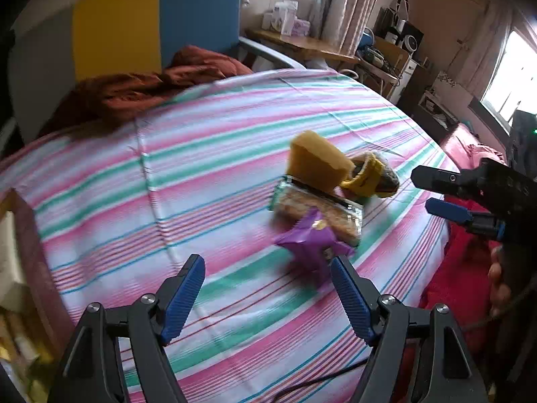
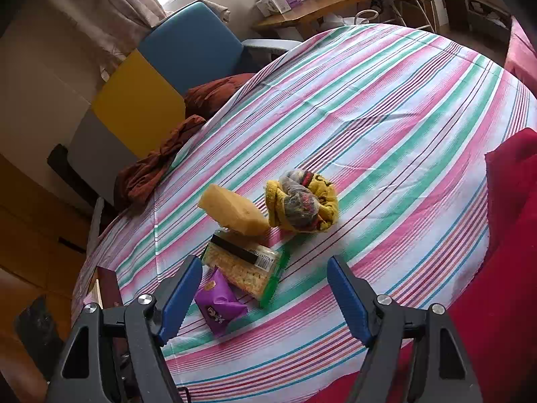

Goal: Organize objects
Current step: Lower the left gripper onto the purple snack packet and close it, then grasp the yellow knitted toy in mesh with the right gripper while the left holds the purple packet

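A small pile lies on the striped cloth (image 1: 201, 154) (image 2: 386, 117): a yellow sponge (image 1: 315, 164) (image 2: 235, 213) leaning on a clear cracker pack (image 1: 319, 211) (image 2: 241, 265), a purple snack packet (image 1: 312, 241) (image 2: 218, 302), and a rolled yellow-and-dark sock bundle (image 1: 372, 174) (image 2: 302, 205). My left gripper (image 1: 268, 295) is open and empty, just short of the purple packet. My right gripper (image 2: 265, 295) is open and empty, above the near side of the pile; in the left wrist view it (image 1: 423, 191) comes in from the right beside the sock bundle.
A rust-coloured cloth (image 1: 141, 84) (image 2: 161, 164) lies at the far edge by a blue and yellow chair (image 1: 151, 20) (image 2: 167, 67). A red blanket (image 1: 463, 268) (image 2: 503, 268) borders the right side. A box (image 1: 20, 268) sits at the left edge. Shelves with clutter (image 1: 386, 50) stand behind.
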A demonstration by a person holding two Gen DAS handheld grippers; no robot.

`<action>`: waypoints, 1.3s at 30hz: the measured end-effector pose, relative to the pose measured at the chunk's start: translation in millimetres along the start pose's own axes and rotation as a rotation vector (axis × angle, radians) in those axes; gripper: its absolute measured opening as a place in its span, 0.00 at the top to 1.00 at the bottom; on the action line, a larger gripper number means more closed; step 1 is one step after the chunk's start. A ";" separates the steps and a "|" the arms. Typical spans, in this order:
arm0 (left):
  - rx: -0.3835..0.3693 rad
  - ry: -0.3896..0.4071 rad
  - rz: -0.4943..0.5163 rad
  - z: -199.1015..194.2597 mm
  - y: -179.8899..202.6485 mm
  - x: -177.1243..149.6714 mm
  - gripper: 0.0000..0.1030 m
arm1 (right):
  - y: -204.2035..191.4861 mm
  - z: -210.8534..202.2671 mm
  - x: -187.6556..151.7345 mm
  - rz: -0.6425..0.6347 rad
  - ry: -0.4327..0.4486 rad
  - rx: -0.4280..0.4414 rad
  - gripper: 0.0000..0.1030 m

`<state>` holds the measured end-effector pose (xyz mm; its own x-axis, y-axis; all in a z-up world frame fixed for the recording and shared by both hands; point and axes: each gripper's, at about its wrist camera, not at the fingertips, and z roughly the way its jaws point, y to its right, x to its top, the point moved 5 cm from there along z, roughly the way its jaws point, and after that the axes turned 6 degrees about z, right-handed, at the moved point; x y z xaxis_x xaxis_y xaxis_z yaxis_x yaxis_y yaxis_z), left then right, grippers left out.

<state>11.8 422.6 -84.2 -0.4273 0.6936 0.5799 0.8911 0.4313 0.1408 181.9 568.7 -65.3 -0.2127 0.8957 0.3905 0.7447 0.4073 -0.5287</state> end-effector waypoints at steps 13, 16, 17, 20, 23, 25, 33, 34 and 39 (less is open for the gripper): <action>-0.060 -0.105 -0.127 63.5 19.3 19.4 0.28 | 0.7 -3.1 0.4 0.004 0.006 0.029 0.24; -0.052 -0.116 -0.136 73.8 16.6 18.4 0.43 | 0.5 -2.6 0.5 0.003 0.005 0.029 0.24; -0.044 -0.107 -0.109 72.7 17.5 18.1 0.47 | 0.5 -2.7 0.4 0.004 0.005 0.030 0.24; -0.066 -0.094 -0.080 66.4 16.2 10.4 0.49 | 0.6 -1.9 0.4 0.002 -0.002 0.032 0.24; -0.066 -0.078 -0.065 55.8 8.5 -1.2 0.49 | -0.7 0.4 0.5 -0.004 -0.013 0.029 0.24; -0.057 -0.072 -0.058 47.6 1.8 -9.2 0.49 | -0.8 1.4 0.2 -0.006 -0.018 0.029 0.24; -0.007 -0.041 -0.060 22.1 -22.4 -36.9 0.49 | -1.4 4.1 -1.8 -0.014 -0.035 0.011 0.24; -0.006 -0.036 -0.062 21.3 -23.2 -38.4 0.49 | -1.3 4.0 -2.1 -0.014 -0.036 0.009 0.24; 0.001 -0.025 -0.069 24.1 -23.5 -38.0 0.49 | 0.0 4.5 -2.6 -0.021 -0.048 -0.001 0.24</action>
<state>3.4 400.0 -128.9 -0.4914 0.6764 0.5486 0.8593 0.4793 0.1787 179.6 567.2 -69.7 -0.2583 0.8943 0.3653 0.7400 0.4263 -0.5202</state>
